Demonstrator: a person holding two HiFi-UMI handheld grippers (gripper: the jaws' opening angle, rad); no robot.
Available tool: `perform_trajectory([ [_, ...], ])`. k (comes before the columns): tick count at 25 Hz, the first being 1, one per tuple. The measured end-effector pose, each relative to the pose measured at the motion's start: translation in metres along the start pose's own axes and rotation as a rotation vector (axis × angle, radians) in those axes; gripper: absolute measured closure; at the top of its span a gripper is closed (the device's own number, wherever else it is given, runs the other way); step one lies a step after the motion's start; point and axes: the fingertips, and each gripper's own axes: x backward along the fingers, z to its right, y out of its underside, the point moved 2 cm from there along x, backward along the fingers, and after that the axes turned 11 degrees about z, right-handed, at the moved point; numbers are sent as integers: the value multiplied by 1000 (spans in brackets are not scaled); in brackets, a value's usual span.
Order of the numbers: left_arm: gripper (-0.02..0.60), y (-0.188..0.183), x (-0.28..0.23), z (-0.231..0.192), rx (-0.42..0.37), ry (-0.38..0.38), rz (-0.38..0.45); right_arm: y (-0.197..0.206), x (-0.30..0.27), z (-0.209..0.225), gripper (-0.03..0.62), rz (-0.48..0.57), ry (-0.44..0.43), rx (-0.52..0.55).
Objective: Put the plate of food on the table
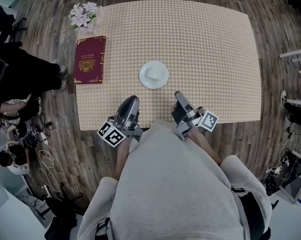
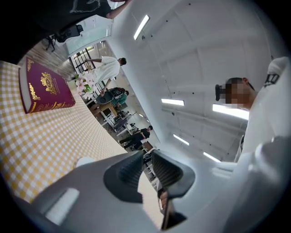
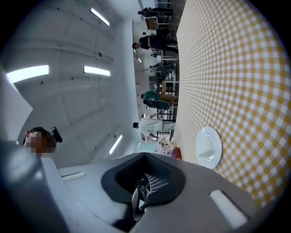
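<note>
A white plate [image 1: 154, 74] with a pale lump of food on it rests on the checked tablecloth [image 1: 207, 50], near the middle of the table. In the right gripper view the plate [image 3: 208, 148] lies just beyond the jaws. My left gripper [image 1: 132, 99] and right gripper [image 1: 179, 96] hover over the table's near edge, short of the plate and on either side of it. The right gripper [image 3: 145, 182] is shut with nothing in it. In its own view the left gripper [image 2: 148, 164] shows a narrow gap between its pads, with nothing in the gap.
A dark red book [image 1: 90, 60] lies at the table's left edge, with a bunch of pink flowers [image 1: 84, 16] behind it. A person in dark clothes [image 1: 19, 73] stands left of the table, above cables on the floor [image 1: 40, 151]. More people stand far off [image 3: 152, 42].
</note>
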Motion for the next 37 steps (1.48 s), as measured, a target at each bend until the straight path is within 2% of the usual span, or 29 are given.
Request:
perform_trajectory([
  [9,531,6,3,16,-12,37,17,-1,11,-13,597,1,-47,48],
  [18,531,-5,15,28,-19,53,26,12,28,-20,597,43,-26,63],
  [26,531,-5,17,31,0,64,43,9,33,-29,597,37,-41,116],
  [37,531,0,18,34,13,71,39,11,37,-31,597,31,-43,125],
])
